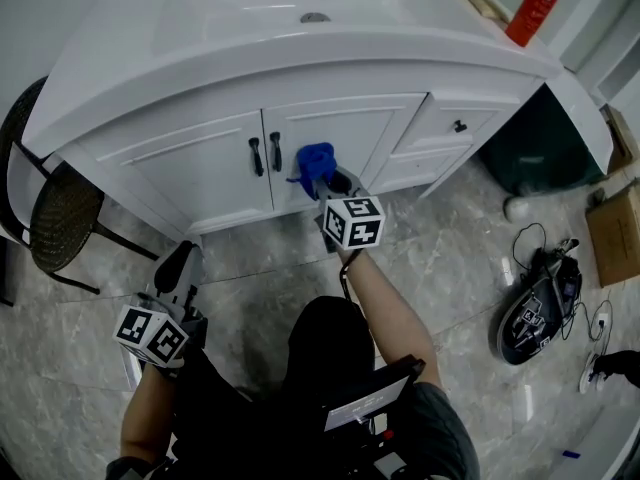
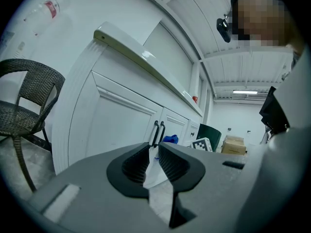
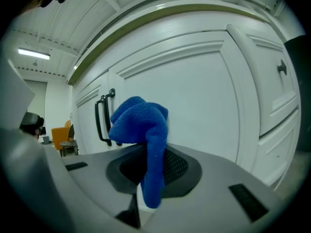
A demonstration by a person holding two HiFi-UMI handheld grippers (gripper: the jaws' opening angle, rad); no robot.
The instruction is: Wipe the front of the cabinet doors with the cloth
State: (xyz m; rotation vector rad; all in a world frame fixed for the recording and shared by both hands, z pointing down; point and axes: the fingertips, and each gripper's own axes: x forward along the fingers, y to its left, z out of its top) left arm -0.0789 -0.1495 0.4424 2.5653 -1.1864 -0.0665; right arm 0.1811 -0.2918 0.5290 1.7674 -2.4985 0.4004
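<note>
Wicker chair (image 1: 60, 218) crowds the far left of the door handles (image 1: 265, 154). Left gripper (image 2: 154, 148) hangs back from them, fingers nearly together, empty. Just right of the handles, the right gripper (image 3: 153, 154) fingers pinch the blue cloth (image 3: 141, 118) at the door (image 1: 345, 128). Wiping seems under way, the left door (image 1: 190, 168) probably remaining.

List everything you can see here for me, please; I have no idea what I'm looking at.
Cabinet: one, white, under the sink counter.
Cabinet doors: two, white, each with a black handle.
Drawer knob: one, black, right of the doors.
Cloth: one, blue, at the right door, beside the handles.
Bottle: one, red, counter's right end.
Bin: one, dark green, right of the cabinet.
Cardboard box: one, brown, floor at far right.
Chair: one, dark wicker, left of the cabinet.
Right gripper: one, grey, shut on the cloth.
Left gripper: one, grey, shut, held low at left.
</note>
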